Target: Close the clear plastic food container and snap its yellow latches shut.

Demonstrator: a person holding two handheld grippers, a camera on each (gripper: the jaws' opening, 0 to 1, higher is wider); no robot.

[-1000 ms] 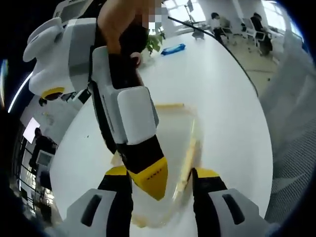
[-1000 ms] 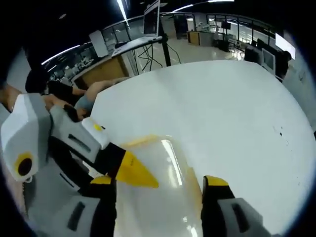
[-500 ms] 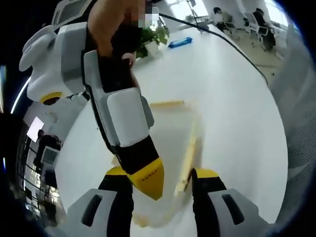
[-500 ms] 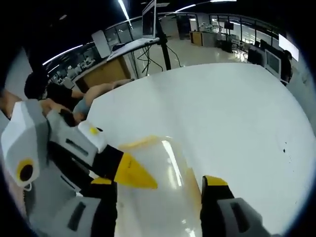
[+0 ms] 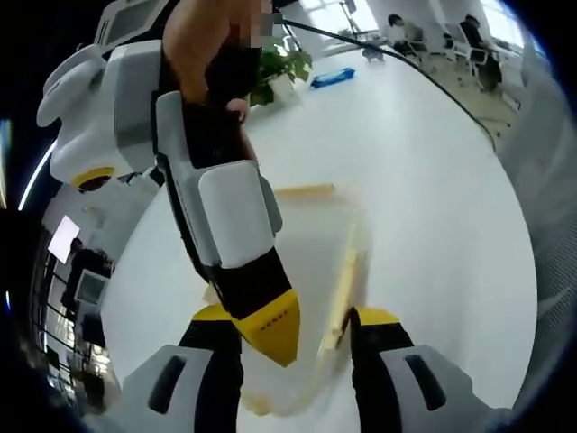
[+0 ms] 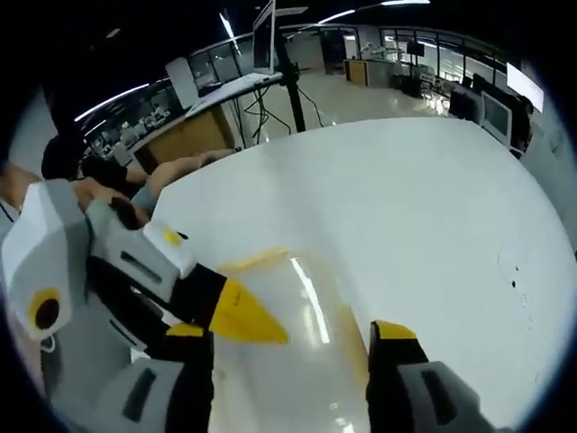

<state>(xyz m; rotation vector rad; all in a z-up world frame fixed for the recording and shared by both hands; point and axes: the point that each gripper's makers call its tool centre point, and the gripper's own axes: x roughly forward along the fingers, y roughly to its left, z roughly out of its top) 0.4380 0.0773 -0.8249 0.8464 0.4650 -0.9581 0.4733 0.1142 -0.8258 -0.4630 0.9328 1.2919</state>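
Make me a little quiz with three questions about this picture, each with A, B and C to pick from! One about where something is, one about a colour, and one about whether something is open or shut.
1. Where does the clear food container sit?
A. on the white table
B. on a chair
C. on the floor

2. What colour are the latches on the container?
A. blue
B. yellow
C. red

3. How do the jaws of the left gripper stand?
A. apart, one on each side of the container's near end
B. pressed tight together
C. clamped on a green plant

Answers:
1 A, the container rests flat on the white tabletop in both views.
2 B, yellow strips run along the container's edges.
3 A, the left gripper view shows a wide gap between its jaws, with the right gripper reaching in from above.
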